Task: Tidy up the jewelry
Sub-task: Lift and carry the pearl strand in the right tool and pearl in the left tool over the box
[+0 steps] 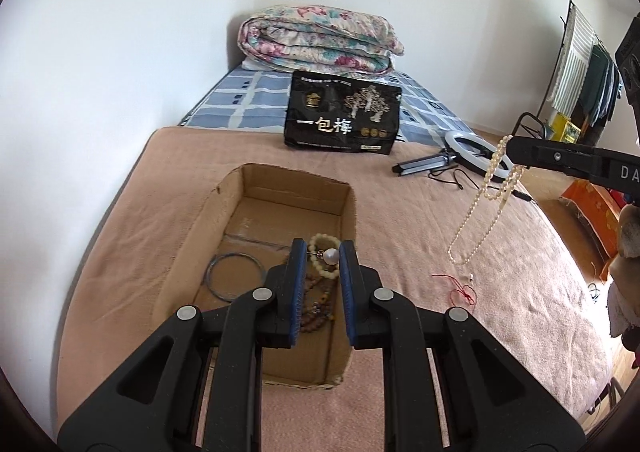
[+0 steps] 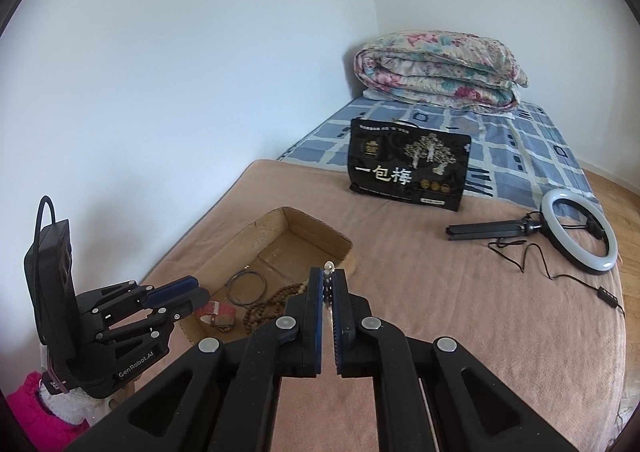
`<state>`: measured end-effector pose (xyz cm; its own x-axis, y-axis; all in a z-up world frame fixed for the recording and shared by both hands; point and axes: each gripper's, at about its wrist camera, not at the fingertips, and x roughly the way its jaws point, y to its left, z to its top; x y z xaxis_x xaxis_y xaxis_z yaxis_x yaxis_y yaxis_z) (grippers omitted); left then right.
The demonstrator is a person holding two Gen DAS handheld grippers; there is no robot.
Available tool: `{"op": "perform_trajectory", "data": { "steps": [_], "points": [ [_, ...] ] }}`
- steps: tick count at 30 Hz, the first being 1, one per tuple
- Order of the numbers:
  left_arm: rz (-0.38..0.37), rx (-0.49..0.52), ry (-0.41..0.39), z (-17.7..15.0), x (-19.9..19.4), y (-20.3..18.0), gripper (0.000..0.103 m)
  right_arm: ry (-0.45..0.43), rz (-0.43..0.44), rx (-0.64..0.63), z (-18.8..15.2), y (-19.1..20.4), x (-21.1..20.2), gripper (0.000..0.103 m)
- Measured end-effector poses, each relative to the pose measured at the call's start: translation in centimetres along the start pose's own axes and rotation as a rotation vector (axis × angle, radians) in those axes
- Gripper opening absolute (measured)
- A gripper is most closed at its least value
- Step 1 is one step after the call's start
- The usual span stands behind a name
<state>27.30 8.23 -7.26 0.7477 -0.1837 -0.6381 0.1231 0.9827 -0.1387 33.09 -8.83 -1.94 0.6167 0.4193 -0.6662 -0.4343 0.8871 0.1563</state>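
My left gripper (image 1: 323, 254) is shut on a pearl earring (image 1: 330, 255) and holds it over the open cardboard box (image 1: 224, 211). The box holds a cream bead bracelet (image 1: 320, 242), a brown bead string (image 1: 316, 304) and a thin blue bangle (image 1: 234, 278). My right gripper (image 2: 328, 279) is shut on a long pearl necklace (image 1: 486, 191), which hangs from it above the pink blanket, to the right of the box. A red cord (image 1: 460, 288) and a small pearl (image 1: 471, 277) lie on the blanket under the necklace. The right wrist view also shows a red strap (image 2: 218, 312) in the box.
A black snack bag (image 1: 342, 117) stands behind the box. A ring light on a folded tripod (image 2: 576, 236) lies with its cable at the right. A folded floral quilt (image 1: 320, 37) sits at the far end by the wall. The bed's right edge drops to the floor.
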Motion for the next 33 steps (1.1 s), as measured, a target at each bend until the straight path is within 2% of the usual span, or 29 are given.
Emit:
{"op": "perform_trajectory", "data": {
  "steps": [15, 33],
  "points": [
    [0.029, -0.085, 0.015, 0.8, 1.7, 5.3, 0.015, 0.026, 0.041, -0.044, 1.3, 4.1, 3.7, 0.001],
    [0.026, -0.118, 0.053, 1.0, 5.5, 8.1, 0.015, 0.075, 0.035, -0.037, 2.7, 4.7, 10.6, 0.001]
  ]
}}
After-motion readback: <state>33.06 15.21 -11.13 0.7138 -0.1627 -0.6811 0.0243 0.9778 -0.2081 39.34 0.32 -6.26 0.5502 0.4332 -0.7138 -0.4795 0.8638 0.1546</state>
